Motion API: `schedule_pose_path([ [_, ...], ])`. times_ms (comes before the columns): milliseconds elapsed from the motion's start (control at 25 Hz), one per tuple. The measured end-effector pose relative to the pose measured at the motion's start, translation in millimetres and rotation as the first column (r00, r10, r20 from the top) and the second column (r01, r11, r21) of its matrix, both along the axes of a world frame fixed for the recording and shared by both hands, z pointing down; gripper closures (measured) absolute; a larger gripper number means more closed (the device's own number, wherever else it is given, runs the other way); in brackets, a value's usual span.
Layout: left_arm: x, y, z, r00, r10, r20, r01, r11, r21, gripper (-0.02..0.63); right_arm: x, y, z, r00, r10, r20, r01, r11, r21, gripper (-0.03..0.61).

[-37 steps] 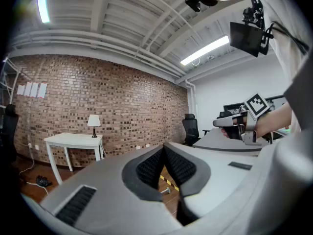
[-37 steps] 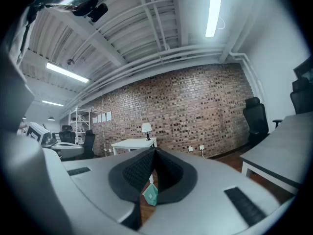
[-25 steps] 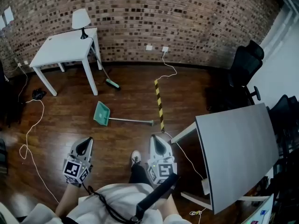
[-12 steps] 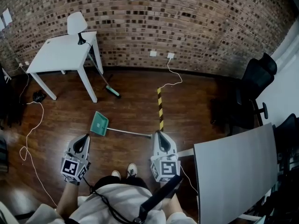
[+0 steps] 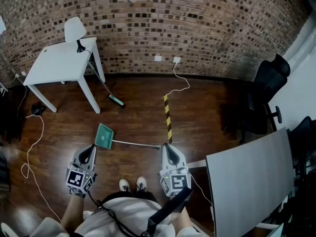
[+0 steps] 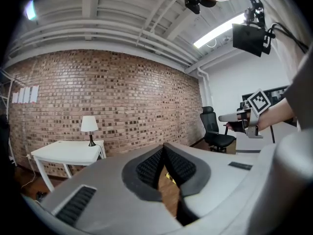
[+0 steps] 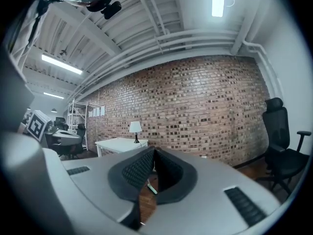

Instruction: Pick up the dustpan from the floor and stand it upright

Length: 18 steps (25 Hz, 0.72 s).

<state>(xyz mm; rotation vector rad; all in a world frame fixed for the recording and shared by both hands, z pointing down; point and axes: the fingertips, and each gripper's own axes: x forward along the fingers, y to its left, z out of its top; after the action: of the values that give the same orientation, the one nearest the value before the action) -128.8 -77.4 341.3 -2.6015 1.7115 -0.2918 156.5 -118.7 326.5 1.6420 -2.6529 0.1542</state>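
The dustpan [image 5: 103, 135] lies flat on the wooden floor [image 5: 138, 115], green pan to the left, its long handle [image 5: 136, 143] running right. In the head view the handle's end sits just beside the tips of your right gripper [image 5: 169, 152]. Your left gripper [image 5: 90, 153] hangs near the pan's lower corner, apart from it. Your left jaws are pressed together at the tips and empty. Your right jaws have just been opening a touch, yet their tips look together, with nothing between them.

A yellow-and-black tape strip [image 5: 168, 116] runs from the handle's end towards the brick wall [image 5: 197, 23]. Beyond the pan a broom [image 5: 116, 100] leans against the white table [image 5: 59, 65], which carries a lamp [image 5: 74, 29]. A white cable [image 5: 29, 142] trails at your left. The grey desk [image 5: 252, 177] reaches close beside your right gripper, with a black chair [image 5: 264, 90] behind it.

Only the head view shows the dustpan whole. The left gripper view looks level at wall, table and lamp, and catches your right hand [image 6: 274, 114]. The right gripper view shows shelving [image 7: 78, 116] and a pale green sliver [image 7: 152, 189] below the jaw tips; broom or dustpan, you cannot tell.
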Motion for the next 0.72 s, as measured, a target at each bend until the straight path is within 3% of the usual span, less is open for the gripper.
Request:
schedule_pose_path([
  [360, -38, -11, 53, 0.999, 0.035, -0.014, -0.036, 0.995, -0.098, 0.603, 7, 18, 40, 0.986, 0.126, -0.112, -0.137, 0.986, -0.098, 0.563],
  [440, -40, -16, 73, 0.999, 0.052, -0.005, -0.052, 0.99, -0.132, 0.603, 15, 20, 62, 0.981, 0.131, -0.142, -0.152, 0.978, -0.143, 0.552],
  [520, -38, -28, 94, 0.997, 0.075, 0.007, -0.073, 0.985, -0.156, 0.604, 26, 15, 88, 0.979, 0.134, -0.152, -0.162, 0.969, -0.188, 0.488],
  [720, -31, -73, 152, 0.996, 0.086, 0.027, -0.08, 0.979, -0.188, 0.607, 62, -22, 169, 0.966, 0.192, -0.174, -0.231, 0.94, -0.25, 0.485],
])
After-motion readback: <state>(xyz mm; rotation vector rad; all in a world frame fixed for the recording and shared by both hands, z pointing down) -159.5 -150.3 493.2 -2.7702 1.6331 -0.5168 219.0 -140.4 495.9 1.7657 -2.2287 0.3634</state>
